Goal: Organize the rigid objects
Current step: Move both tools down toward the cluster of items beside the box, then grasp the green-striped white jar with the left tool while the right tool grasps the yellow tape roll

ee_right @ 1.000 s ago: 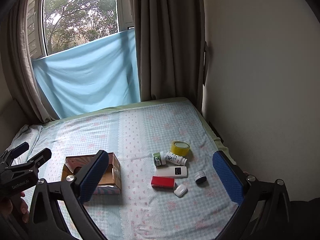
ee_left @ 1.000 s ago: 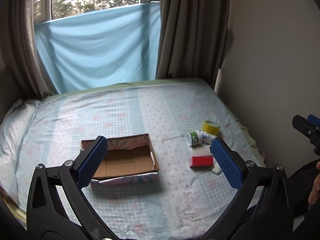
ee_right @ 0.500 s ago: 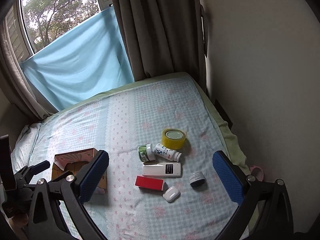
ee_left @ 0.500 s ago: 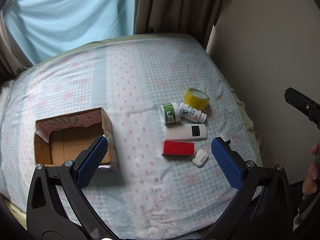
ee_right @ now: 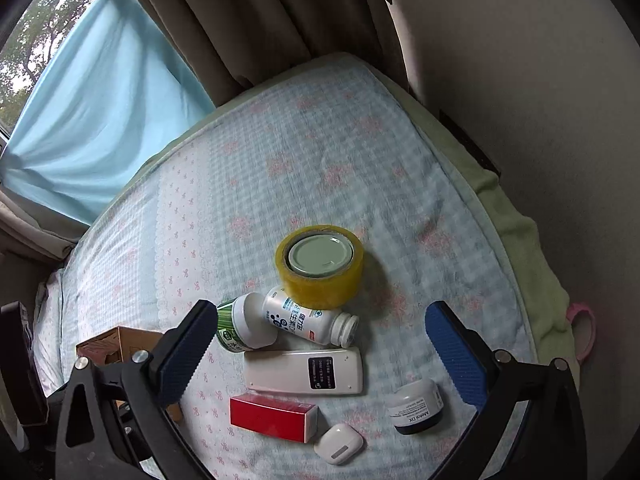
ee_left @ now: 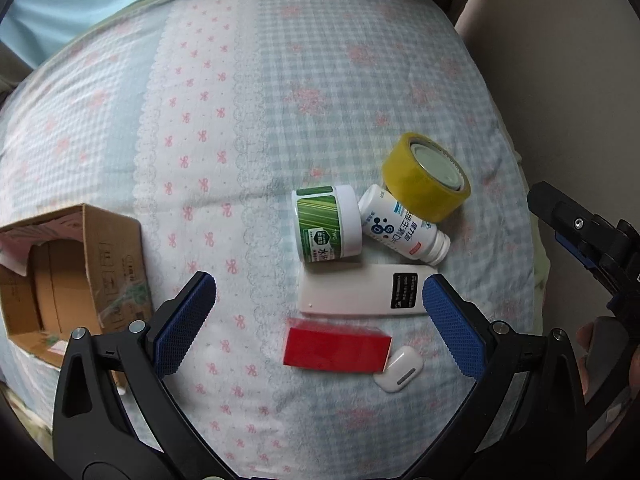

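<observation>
Small objects lie clustered on the bed: a yellow tape roll [ee_left: 425,176] [ee_right: 319,266], a green-labelled jar [ee_left: 326,227] [ee_right: 240,326], a white bottle [ee_left: 402,230] [ee_right: 310,321], a white remote [ee_left: 362,295] [ee_right: 304,372], a red box [ee_left: 336,349] [ee_right: 273,417], a white earbud case [ee_left: 398,368] [ee_right: 339,443] and a small dark jar [ee_right: 416,406]. An open cardboard box [ee_left: 60,276] [ee_right: 120,344] sits to the left. My left gripper [ee_left: 318,320] is open above the red box and remote. My right gripper [ee_right: 320,354] is open above the cluster.
The bed [ee_left: 260,80] has a checked, flowered sheet. A wall [ee_right: 540,80] runs along its right edge, brown curtains [ee_right: 260,12] and a blue cloth [ee_right: 104,100] stand at the far end. A pink ring [ee_right: 582,330] lies off the bed's right edge.
Both grippers have moved forward and down toward the cluster of objects, which now looks much larger. The views tilted downward. Both grippers stay open.
</observation>
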The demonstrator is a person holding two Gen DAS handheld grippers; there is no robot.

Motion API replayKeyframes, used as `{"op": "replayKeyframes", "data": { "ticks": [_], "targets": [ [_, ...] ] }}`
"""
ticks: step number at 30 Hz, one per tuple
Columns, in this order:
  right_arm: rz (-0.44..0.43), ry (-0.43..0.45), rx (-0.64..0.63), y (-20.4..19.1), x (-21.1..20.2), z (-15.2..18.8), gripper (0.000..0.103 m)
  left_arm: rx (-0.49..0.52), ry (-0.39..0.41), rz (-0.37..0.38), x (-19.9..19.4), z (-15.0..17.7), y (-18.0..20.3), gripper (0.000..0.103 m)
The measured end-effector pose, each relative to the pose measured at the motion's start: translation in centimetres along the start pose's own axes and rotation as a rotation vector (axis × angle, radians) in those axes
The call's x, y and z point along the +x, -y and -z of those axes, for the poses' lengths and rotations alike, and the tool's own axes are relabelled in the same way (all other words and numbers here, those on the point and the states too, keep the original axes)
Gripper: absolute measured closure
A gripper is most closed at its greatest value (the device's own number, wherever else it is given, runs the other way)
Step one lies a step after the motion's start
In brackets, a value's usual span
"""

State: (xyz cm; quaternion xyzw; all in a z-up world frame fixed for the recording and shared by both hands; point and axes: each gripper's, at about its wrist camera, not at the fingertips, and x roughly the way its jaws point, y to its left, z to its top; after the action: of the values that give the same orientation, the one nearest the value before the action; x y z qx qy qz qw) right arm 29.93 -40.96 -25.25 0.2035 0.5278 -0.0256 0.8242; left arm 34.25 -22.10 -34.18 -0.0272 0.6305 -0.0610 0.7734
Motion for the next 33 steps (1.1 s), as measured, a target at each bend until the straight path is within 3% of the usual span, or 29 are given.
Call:
{"op": "replayKeyframes", "data": {
  "ticks": [7, 12, 19, 22, 33],
  "targets": [
    [-0.025, -0.078, 0.028, -0.2, 8.6, -0.9, 0.0, -0.005, -0.096, -0.03, 7.5, -1.5, 0.0, 0.005],
    [-0.029, -0.099, 0.081, 0.5, 12.6, -0.6, 0.0, -0.024, -0.137, -0.024, 10.7, -1.8, -0.6, 0.015],
    [-0.03, -0.091, 0.062, 0.3, 15.1, -0.4, 0.0, -0.016, -0.127, 0.019, 12.0, -2.6, -0.7, 0.033],
    [-0.031, -0.08, 0.069, 0.2, 15.6, -0.3, 0.0, 0.016, -0.128, 0.035, 12.0, -2.5, -0.1, 0.049],
    [-0.028, -0.055, 0.069, -0.1, 16.0, -0.7, 0.005, 0.019, -0.089, 0.051, 11.8, -2.4, 1.0, 0.051]
  ]
}}
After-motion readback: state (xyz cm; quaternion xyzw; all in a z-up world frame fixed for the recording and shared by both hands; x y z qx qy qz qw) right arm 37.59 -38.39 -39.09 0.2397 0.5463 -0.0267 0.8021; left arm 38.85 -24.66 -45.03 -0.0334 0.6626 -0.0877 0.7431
